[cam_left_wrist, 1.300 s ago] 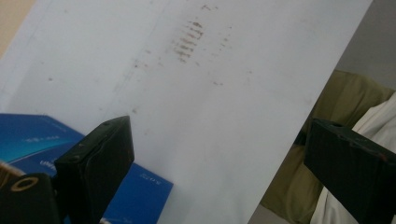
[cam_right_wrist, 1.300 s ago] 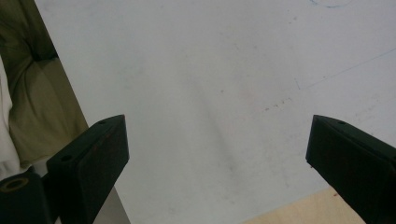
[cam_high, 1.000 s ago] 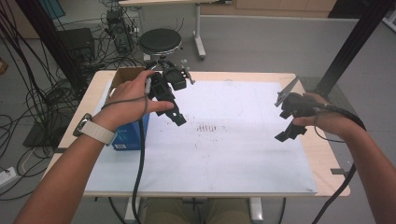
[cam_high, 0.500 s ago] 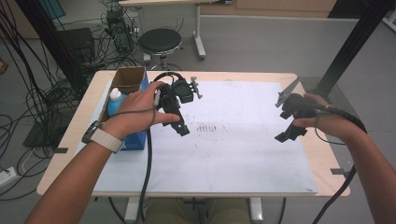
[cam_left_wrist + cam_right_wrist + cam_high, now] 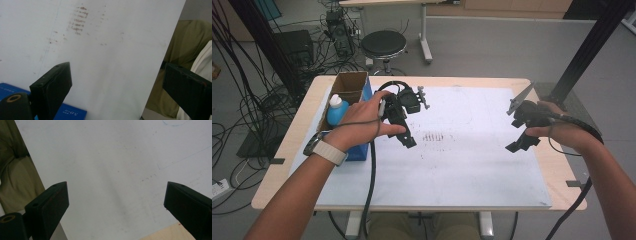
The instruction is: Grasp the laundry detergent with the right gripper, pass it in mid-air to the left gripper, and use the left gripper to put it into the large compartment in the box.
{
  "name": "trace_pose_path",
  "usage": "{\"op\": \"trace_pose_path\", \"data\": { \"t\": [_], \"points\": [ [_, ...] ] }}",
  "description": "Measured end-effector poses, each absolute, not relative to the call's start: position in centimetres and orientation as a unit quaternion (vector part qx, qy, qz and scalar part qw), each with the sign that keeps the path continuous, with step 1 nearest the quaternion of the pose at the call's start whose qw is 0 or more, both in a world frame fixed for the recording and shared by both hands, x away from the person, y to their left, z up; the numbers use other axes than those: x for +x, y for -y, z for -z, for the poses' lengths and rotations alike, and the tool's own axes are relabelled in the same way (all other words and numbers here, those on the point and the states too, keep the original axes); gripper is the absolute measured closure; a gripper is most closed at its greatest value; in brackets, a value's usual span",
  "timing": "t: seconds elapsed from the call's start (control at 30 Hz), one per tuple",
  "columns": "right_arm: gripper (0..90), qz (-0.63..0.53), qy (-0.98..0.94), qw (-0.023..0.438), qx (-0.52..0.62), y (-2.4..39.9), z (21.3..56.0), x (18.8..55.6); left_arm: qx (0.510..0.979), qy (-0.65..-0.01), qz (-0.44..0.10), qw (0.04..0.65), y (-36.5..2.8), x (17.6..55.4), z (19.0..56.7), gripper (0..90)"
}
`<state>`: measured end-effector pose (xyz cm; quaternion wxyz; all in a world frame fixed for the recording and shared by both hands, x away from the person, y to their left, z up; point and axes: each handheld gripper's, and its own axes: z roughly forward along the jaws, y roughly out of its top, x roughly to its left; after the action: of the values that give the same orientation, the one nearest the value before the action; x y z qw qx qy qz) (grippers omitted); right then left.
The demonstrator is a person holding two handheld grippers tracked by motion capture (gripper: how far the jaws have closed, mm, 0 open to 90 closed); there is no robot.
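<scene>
My left gripper (image 5: 404,131) hovers over the white sheet (image 5: 462,165), just right of the blue box (image 5: 357,152). Its jaws stand wide open with nothing between them (image 5: 117,75). A patch of brown smudges (image 5: 437,136) marks the sheet right beside it, and the smudges (image 5: 78,22) lie ahead of the jaws in the left gripper view. My right gripper (image 5: 516,126) is held near the sheet's right edge, also open and empty (image 5: 117,192).
A cardboard box (image 5: 348,85) stands at the table's back left, with a blue bottle with a white cap (image 5: 335,111) at its near end by the blue box (image 5: 70,113). The wooden table edge (image 5: 160,233) lies close under my right gripper. A stool (image 5: 383,45) and cables sit beyond the table.
My left hand has carried its gripper rightward, away from the boxes and onto the sheet, uncovering the bottle. The right gripper has stayed put.
</scene>
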<state>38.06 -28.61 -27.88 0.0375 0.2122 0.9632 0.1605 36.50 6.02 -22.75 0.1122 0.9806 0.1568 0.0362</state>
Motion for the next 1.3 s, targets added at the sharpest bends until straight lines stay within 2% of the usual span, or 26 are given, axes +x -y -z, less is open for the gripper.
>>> {"op": "trace_pose_path", "data": {
  "t": [1.3],
  "points": [
    [5.7,-0.162,-0.963,0.042,0.210,28.46,28.06,37.84,0.980,-0.163,-0.034,0.111,-6.58,36.44,23.28,9.6]
  ]
}}
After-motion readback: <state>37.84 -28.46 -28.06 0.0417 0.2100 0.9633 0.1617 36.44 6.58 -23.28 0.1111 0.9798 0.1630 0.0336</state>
